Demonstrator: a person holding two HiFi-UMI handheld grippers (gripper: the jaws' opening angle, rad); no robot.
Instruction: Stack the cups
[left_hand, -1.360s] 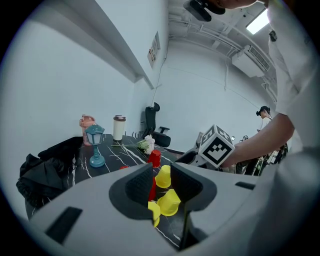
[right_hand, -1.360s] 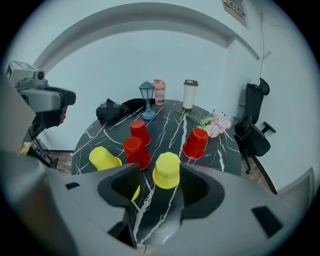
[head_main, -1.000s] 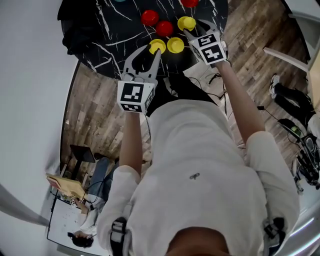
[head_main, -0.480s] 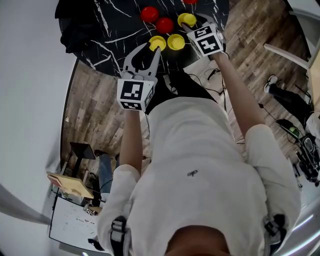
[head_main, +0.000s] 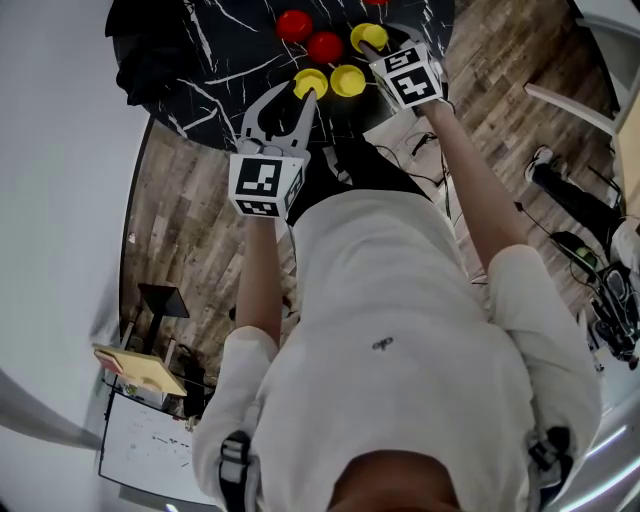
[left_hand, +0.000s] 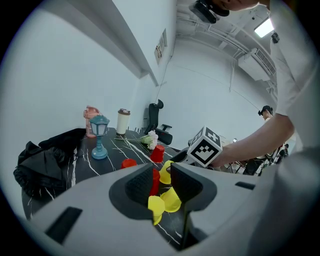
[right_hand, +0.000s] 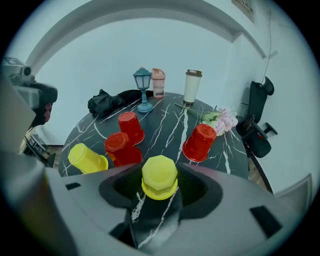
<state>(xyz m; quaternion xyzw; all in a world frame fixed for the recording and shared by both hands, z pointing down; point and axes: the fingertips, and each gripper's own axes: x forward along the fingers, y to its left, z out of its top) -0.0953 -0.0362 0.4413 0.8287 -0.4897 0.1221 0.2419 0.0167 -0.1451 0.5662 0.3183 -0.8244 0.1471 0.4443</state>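
Several plastic cups stand upside down on the black marble table (head_main: 215, 60). In the right gripper view, a yellow cup (right_hand: 159, 176) sits between the jaws of my right gripper (right_hand: 160, 184). The jaws are closing around it, with slim gaps still showing at both sides. Two red cups (right_hand: 121, 148) (right_hand: 131, 127), a third red cup (right_hand: 199, 142) and a yellow one (right_hand: 87, 158) lie beyond. My left gripper (head_main: 290, 100) hovers partly open and empty at the near table edge. Just past its tips are two yellow cups (left_hand: 156, 207) (left_hand: 171, 199).
A teal lantern (right_hand: 143, 89), a pink bottle (right_hand: 158, 82) and a white tumbler (right_hand: 192, 86) stand at the far side. Flowers (right_hand: 220, 120) lie to the right and a black garment (left_hand: 45, 155) to the left. An office chair (right_hand: 260, 127) stands beyond the table.
My right gripper has pushed forward so the yellow cup sits deeper between its jaws. The left gripper has barely moved.
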